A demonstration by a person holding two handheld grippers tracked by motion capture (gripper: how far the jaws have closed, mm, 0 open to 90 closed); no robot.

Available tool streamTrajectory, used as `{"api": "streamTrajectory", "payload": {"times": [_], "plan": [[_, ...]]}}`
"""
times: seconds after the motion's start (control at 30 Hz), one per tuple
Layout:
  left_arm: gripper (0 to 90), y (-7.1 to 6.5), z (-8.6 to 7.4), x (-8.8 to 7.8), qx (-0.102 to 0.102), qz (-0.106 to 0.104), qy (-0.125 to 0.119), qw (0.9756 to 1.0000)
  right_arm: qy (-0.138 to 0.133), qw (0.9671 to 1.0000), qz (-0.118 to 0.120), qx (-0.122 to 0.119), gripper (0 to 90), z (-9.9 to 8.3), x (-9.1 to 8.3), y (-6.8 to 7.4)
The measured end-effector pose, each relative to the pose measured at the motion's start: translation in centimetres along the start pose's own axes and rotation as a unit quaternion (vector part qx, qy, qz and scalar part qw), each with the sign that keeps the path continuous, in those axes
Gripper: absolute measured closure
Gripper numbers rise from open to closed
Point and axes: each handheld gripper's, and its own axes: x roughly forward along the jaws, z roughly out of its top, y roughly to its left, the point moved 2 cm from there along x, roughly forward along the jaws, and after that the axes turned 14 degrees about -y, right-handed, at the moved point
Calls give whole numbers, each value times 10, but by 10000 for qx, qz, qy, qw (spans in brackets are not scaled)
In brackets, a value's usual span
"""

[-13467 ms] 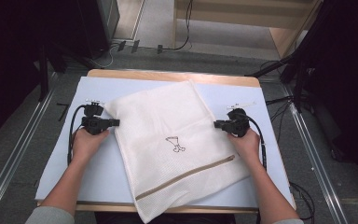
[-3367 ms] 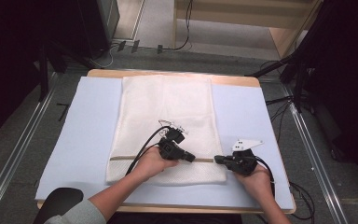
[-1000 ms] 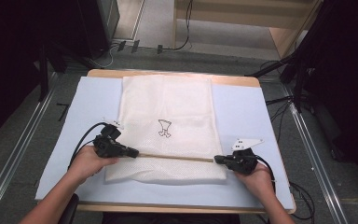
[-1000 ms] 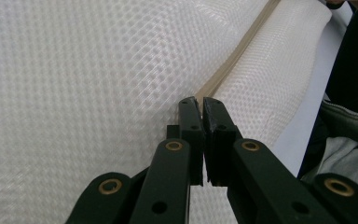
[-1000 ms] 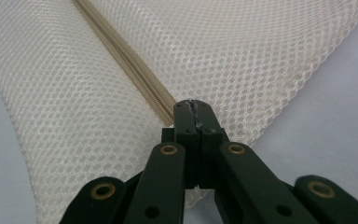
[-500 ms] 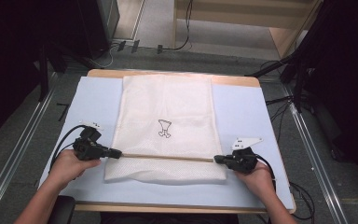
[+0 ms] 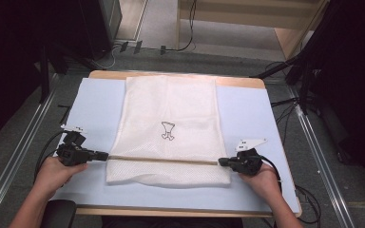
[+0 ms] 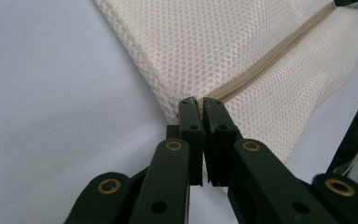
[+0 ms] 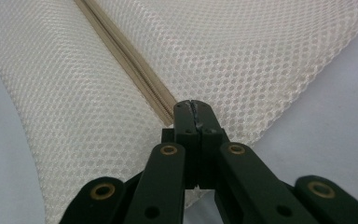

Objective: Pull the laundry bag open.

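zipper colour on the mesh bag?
Tan, against the cream honeycomb mesh bag; the zipper shows best in the right gripper view.

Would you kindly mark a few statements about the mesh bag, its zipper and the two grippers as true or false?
1. The mesh laundry bag lies flat on a pale blue mat. True.
2. The left gripper is at the left end of the zipper. True.
3. The right gripper hangs high above the bag with its fingers spread wide. False: it is at the zipper's right end, down at the bag, fingers shut.
4. A small black outline drawing is printed on the bag. True.
5. The zipper runs along the bag's far edge. False: it crosses the bag near the edge closest to the person.
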Motion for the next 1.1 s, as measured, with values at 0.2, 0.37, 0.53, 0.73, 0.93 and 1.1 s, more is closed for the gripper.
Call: {"api": "streamTrajectory", "payload": {"times": [0.2,0.37,0.53,0.73,0.93,1.1], "plan": [[801,-4,1,-4,313,53,-238,9992,20,10000,73,30,781,7,-4,0],[658,-8,4,-8,512,218,-481,9973,-320,9993,-64,187,627,16,-9,-1],[531,-9,4,-8,835,559,-647,9928,-546,9981,-207,192,562,19,-13,-5],[447,1,4,-13,821,881,-807,9894,-661,9964,-372,381,482,20,-15,-12],[437,10,1,-17,672,1083,-820,9884,-879,9912,-864,485,391,20,-23,-23],[409,15,1,-19,614,1202,-940,9864,-935,9866,-1155,675,393,16,-32,-37]]}}
